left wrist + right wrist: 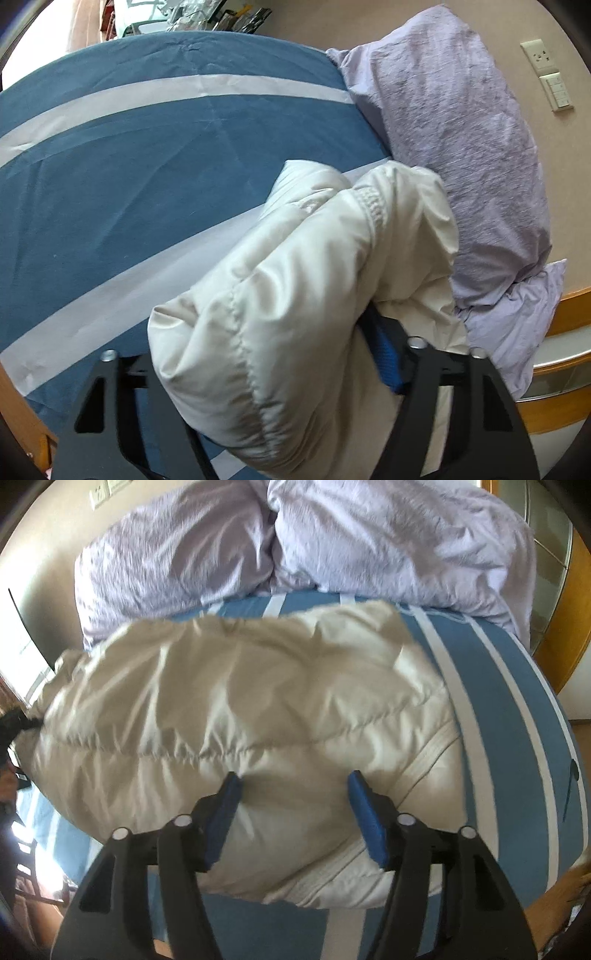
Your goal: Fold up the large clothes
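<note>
A cream padded jacket (236,709) lies folded across the blue bed sheet with white stripes (517,716). My right gripper (291,786) is open, its blue pads (369,823) just above the jacket's near part, holding nothing. In the left wrist view a bulky fold of the same jacket (295,295) fills the space between my left gripper's fingers (388,354) and hangs over them. The left finger's pad is hidden under the fabric, so the left gripper (266,369) looks closed on the jacket.
Two lilac pillows (295,542) lie at the head of the bed behind the jacket; one shows in the left wrist view (461,147). A beige wall with switches (546,74) is behind. A wooden bedside ledge (561,354) is at the right.
</note>
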### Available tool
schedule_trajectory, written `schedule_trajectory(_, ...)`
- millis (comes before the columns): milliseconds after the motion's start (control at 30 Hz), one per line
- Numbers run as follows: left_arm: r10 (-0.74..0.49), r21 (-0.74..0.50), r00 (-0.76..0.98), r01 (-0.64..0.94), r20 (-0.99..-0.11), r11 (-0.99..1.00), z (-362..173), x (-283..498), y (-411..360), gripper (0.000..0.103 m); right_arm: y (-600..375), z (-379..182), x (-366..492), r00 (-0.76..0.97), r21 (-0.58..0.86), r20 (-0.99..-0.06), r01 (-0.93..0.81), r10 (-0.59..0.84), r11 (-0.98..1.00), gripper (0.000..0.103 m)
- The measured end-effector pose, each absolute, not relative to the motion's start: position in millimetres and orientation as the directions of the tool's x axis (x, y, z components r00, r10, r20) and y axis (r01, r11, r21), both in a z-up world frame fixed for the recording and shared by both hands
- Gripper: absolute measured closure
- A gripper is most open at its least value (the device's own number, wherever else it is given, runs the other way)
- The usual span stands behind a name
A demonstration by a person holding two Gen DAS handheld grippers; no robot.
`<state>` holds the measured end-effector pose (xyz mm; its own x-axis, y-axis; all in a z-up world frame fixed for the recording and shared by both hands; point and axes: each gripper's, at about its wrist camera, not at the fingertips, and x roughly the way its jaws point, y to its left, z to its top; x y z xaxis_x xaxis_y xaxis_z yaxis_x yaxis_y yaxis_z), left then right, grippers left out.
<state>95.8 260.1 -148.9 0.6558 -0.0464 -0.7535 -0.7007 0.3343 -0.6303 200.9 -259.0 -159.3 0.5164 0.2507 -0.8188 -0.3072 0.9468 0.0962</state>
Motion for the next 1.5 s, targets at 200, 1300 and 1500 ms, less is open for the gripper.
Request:
schedule_trajectory(200,-0.056,-0.680,0.710,-0.643,-0.701,0.354,-132.4,96.6,255.4,0.069,-244.8,-181.5,199.3,0.518,0.012,-0.836,-0.317,0.184,0.948,0.034)
schedule_trajectory(1300,-0.472,-0.770,0.771,-0.037,-0.428,0.638,28.2,165.4,-7.7,0.074,-248.1,-195.7,203.7,0.522,0.017,-0.836,-0.280,0.167,0.960,0.032)
schedule_trajectory(1500,-0.502,-0.719,0.715,0.000,-0.486,0.695,20.7,178.8,-50.1,0.074,-254.2,-195.1,202.0,0.522,0.047,-0.829,-0.291,0.199,0.956,0.032)
